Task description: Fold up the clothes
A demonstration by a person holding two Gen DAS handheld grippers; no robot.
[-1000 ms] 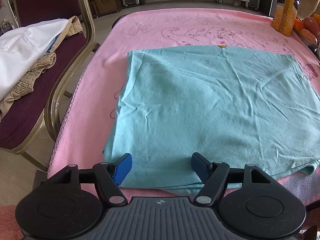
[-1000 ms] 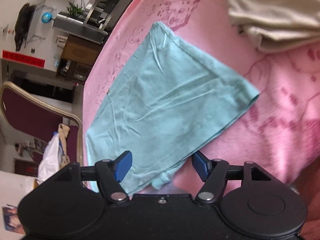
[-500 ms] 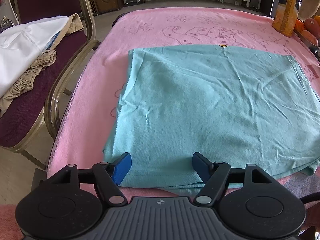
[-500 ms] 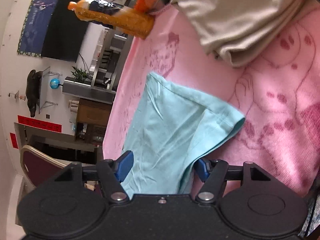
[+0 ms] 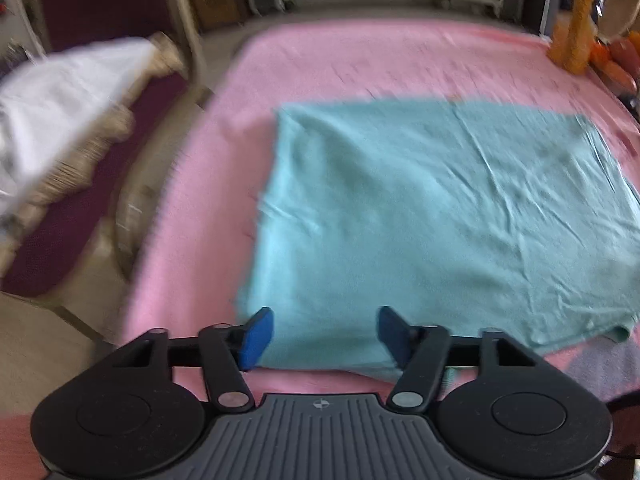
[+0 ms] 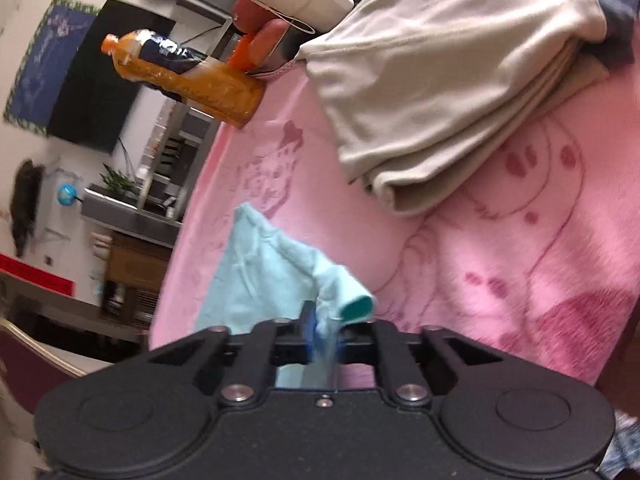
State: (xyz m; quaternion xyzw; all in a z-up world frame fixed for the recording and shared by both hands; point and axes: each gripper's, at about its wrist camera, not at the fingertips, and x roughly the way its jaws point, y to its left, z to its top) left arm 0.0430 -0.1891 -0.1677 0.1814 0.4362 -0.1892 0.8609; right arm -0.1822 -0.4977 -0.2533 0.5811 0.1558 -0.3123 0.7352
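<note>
We have the teal shirt (image 5: 440,216) lying as a flat rectangle mid-frame on the pink blanket (image 5: 360,60), our right gripper (image 6: 325,334) clenched on its corner, the left gripper (image 5: 324,332) spread wide at its near edge, so more folding seems left.

Soft, even daylight, no hard shadows. Left wrist view has heavy motion blur: chair (image 5: 100,184) and white clothes (image 5: 56,108) at left smeared, far edge of pink blanket (image 5: 360,60) streaked, teal shirt (image 5: 440,216) soft. Left gripper (image 5: 325,330) body stays sharp. Right wrist view is tilted, milder blur, wall washed out bright. Fisheye bending and dark corners in both.
</note>
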